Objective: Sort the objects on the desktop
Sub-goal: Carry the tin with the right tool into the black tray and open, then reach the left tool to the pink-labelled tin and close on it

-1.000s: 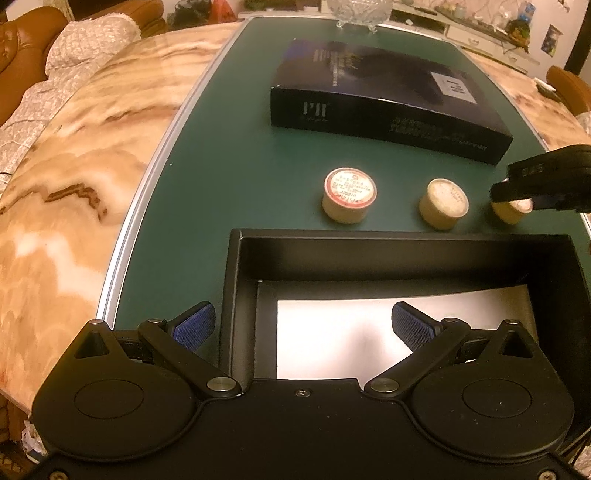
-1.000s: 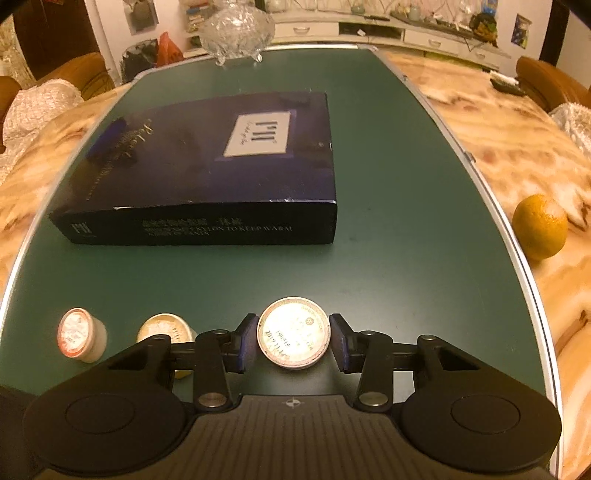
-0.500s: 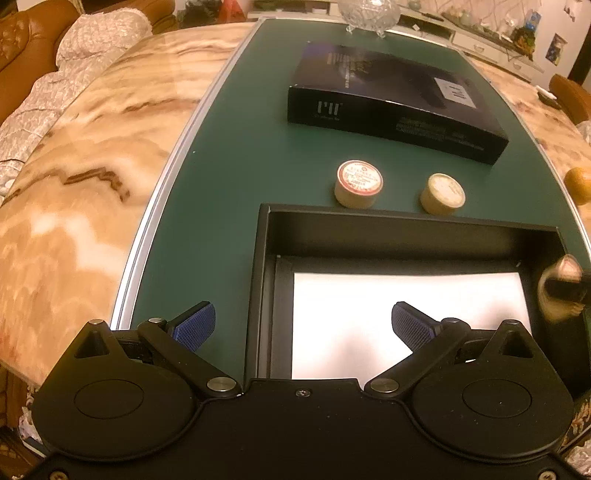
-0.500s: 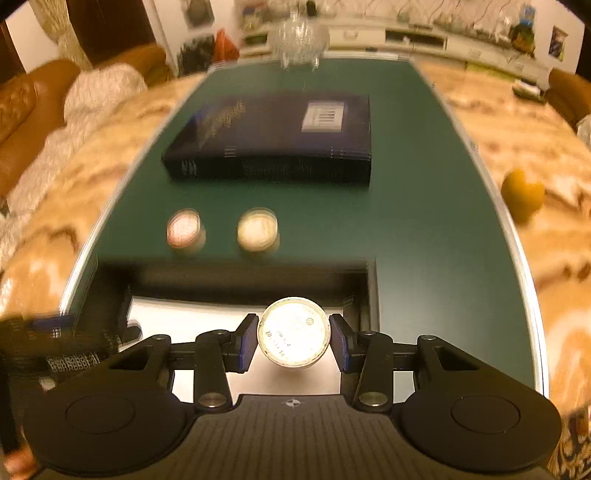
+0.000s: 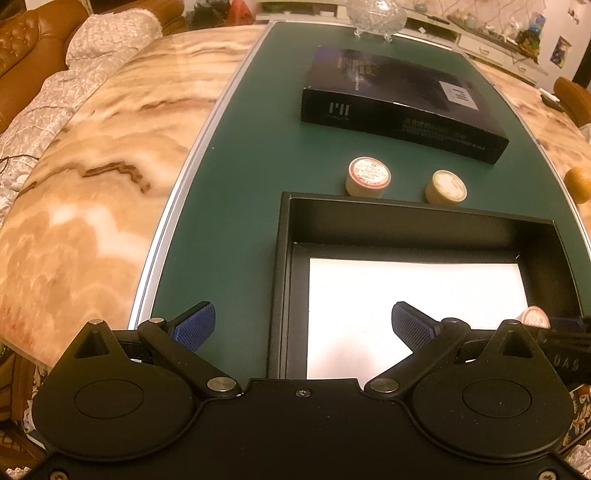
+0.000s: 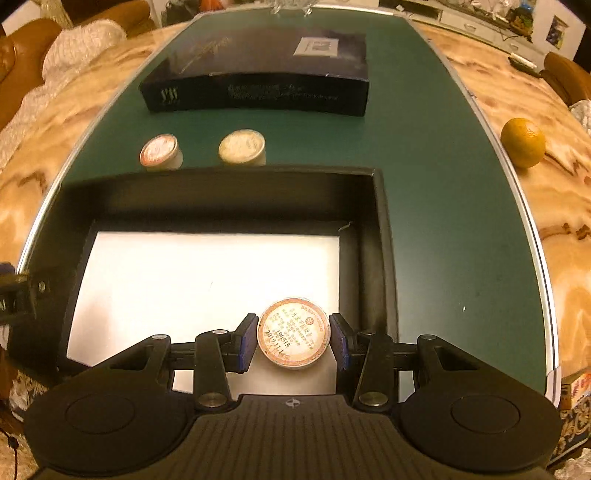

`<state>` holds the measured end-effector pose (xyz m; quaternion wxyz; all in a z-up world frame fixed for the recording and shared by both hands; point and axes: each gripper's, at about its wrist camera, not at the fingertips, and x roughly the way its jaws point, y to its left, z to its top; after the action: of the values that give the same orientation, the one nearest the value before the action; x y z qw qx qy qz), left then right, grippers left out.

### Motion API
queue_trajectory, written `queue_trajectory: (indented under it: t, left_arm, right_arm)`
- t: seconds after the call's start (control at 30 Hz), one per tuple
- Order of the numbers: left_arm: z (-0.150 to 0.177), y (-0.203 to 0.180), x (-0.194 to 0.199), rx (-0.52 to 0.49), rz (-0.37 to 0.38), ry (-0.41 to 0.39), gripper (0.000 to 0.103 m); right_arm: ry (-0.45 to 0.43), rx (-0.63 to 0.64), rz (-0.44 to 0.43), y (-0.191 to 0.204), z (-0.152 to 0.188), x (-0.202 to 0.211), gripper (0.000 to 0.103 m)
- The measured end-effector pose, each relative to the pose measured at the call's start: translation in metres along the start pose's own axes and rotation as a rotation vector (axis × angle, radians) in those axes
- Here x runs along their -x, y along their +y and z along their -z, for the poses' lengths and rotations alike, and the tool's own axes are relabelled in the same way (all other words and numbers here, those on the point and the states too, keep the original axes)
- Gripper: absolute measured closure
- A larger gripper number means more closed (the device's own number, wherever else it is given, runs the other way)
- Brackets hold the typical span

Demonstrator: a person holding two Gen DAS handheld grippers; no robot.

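The right gripper [image 6: 293,341] was clamped on a small round tub [image 6: 293,338], its blue pads [image 6: 248,343] pressed to either side of the tub's printed lid. Tub and gripper were above the near right part of an open black box [image 6: 384,236], over the white sheet [image 6: 192,280] lining its floor. Whether the tub touched the sheet could not be told. In the left wrist view the same tub [image 5: 535,317] showed at the box's right side, partly hidden behind the gripper's body.

The left gripper [image 5: 303,326] held nothing, its jaws spread wide with one pad [image 5: 194,325] over the green mat [image 5: 240,177] and the other inside the box [image 5: 282,266], straddling its left wall.

Just beyond the box's far wall two more tubs stood on the mat: a red-lidded one [image 6: 160,151] to the left and a pale-lidded one [image 6: 242,147] beside it, apart from each other. Farther back lay a flat dark carton [image 6: 258,74]. An orange [image 6: 522,142] sat on the marble tabletop [image 6: 554,221] right of the mat's metal edge. A glass bowl [image 5: 376,16] stood at the mat's far end.
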<state>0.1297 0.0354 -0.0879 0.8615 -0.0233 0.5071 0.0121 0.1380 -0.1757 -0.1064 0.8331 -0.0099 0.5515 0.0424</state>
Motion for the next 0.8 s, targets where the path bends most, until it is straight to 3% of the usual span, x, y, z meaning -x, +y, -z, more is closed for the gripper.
queue_trajectory:
  t: [0.17, 0.27, 0.4, 0.6, 0.8]
  left_arm:
    - [-0.002, -0.003, 0.0, -0.012, -0.004, -0.004, 0.0]
    - [-0.004, -0.005, 0.0, -0.022, -0.015, -0.01, 0.0]
    - [-0.01, -0.006, 0.0, -0.03, -0.029, -0.019, 0.0]
    - [-0.029, -0.014, -0.011, -0.036, -0.044, -0.022, 0.0]
    - [-0.068, -0.028, -0.032, -0.035, -0.042, -0.055, 0.0]
  right_arm:
    - [0.002, 0.01, 0.022, 0.006, 0.002, -0.002, 0.057]
    - [-0.002, 0.002, 0.011, 0.005, 0.003, 0.0, 0.048]
    - [-0.026, -0.032, -0.011, -0.003, 0.004, 0.008, 0.047]
    - [-0.117, -0.162, -0.129, -0.021, 0.019, 0.037, 0.043]
    - [-0.213, -0.287, -0.178, -0.029, 0.043, 0.064, 0.039]
